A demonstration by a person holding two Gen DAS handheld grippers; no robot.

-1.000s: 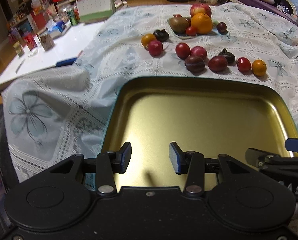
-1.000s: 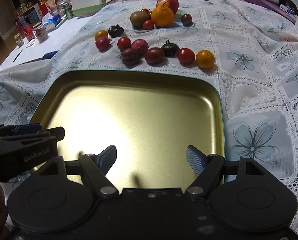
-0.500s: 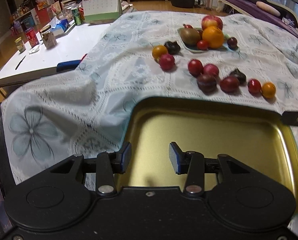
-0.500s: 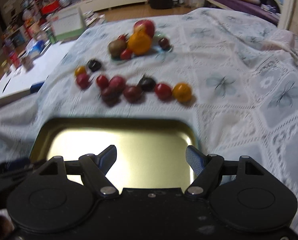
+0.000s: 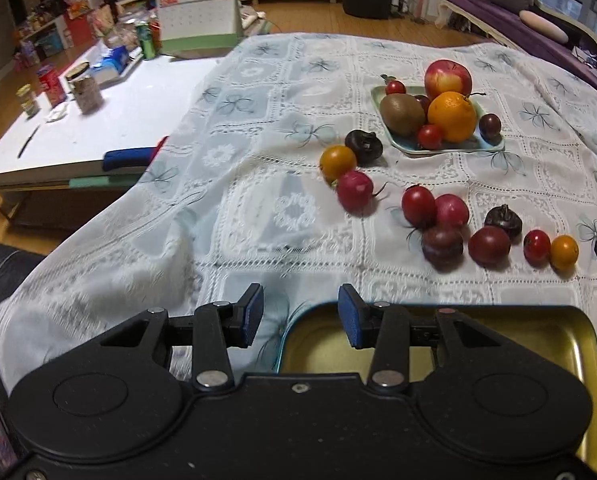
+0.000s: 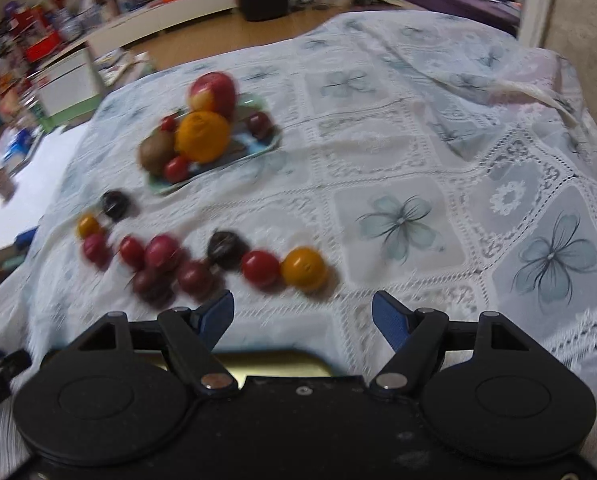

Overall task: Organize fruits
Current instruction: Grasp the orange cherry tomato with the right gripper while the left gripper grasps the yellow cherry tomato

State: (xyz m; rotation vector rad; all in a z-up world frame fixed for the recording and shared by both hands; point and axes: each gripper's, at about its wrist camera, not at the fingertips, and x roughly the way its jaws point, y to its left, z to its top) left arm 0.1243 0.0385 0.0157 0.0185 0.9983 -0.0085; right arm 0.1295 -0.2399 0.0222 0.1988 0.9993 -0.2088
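Gold-toned metal tray (image 5: 578, 344) lies flat at the near edge of the lace tablecloth (image 5: 258, 200), directly below both of your grippers; its long axis runs left to right across the left wrist view, and only a strip of its far rim shows in the right wrist view. Your left gripper (image 5: 300, 316) hangs over the tray's left corner with its fingers parted and nothing between them. Your right gripper (image 6: 302, 316) sits above the tray's far rim, fingers spread wider, also empty. Beyond the tray the loose fruits form a rough row running left to right: an orange tomato (image 5: 563, 253) at the right end, touching a red tomato (image 5: 536, 245), then a dark red plum (image 5: 488, 245) with a dark mangosteen (image 5: 503, 221) just behind it, and a cluster of red fruits (image 5: 434, 216) further left. Well apart to the left, a yellow tomato (image 5: 337, 161) touches a pink radish-like fruit (image 5: 354, 193), with a second mangosteen (image 5: 363, 145) beside them. Further back, a pale green plate (image 5: 458, 147) carries an apple (image 5: 447, 76), an orange (image 5: 452, 115) and a kiwi (image 5: 401, 113), the kiwi's long axis lying roughly left to right. The right wrist view is motion-blurred.
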